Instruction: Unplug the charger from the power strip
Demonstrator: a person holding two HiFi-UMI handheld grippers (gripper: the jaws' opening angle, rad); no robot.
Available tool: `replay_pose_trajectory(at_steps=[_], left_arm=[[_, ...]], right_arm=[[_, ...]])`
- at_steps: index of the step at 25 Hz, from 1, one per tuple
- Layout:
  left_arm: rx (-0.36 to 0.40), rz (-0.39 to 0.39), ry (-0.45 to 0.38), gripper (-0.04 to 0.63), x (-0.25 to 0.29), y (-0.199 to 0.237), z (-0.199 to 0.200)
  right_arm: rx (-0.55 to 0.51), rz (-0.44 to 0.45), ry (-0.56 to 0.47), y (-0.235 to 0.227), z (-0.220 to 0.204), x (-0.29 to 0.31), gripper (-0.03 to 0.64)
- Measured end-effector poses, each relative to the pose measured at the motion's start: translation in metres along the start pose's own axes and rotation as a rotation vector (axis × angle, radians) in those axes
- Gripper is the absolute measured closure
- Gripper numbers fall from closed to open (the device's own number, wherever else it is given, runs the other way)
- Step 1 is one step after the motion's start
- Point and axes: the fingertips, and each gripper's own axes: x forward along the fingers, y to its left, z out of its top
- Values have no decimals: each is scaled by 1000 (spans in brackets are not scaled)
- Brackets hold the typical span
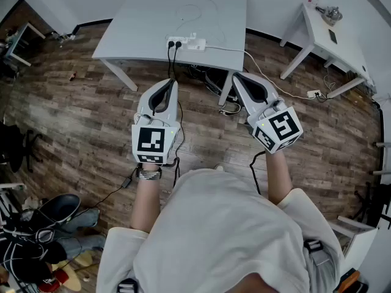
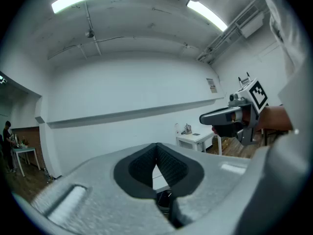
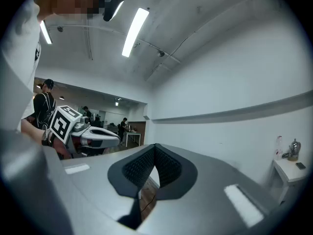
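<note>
Both grippers are held level in front of the person, over the wooden floor [image 1: 91,115] and short of the grey table [image 1: 140,23]. The left gripper [image 1: 173,84] is seen in its own view with its 2 dark pads pressed together at the tips and nothing between them. The right gripper [image 1: 237,78] is likewise fully closed and empty in its own view.

The white power strip [image 1: 188,40] lies on the table, just inside the near edge. 2 black plugs [image 1: 175,43] are seated at its left end, and their cables hang over the edge. What appears to be the white charger [image 1: 198,44] sits at the strip's right end, and a white cable [image 1: 269,72] is led from there off the table to the right.

The strip and charger are well apart from both closed tips, lying ahead of the 2 grippers and roughly between their lines. Neither gripper is in contact with the table.
</note>
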Motion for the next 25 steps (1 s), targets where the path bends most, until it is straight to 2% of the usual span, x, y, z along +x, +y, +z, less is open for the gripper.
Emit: replay_pose_trajectory(at_steps=[8, 12, 17, 20, 25], left_arm=[[-11, 8, 7, 594, 8, -6, -6], [1, 42, 42, 594, 15, -9, -12], [-5, 76, 56, 594, 20, -17, -17], [15, 61, 69, 592, 24, -32, -20], [32, 98, 85, 594, 26, -46, -22]], right_arm=[[27, -40, -44, -13, -4, -7, 615], [58, -2, -44, -14, -5, -9, 615], [19, 22, -12, -23, -17, -17, 615], [-14, 18, 1, -28, -25, -24, 615], [-8, 80, -1, -28, -30, -26, 615]])
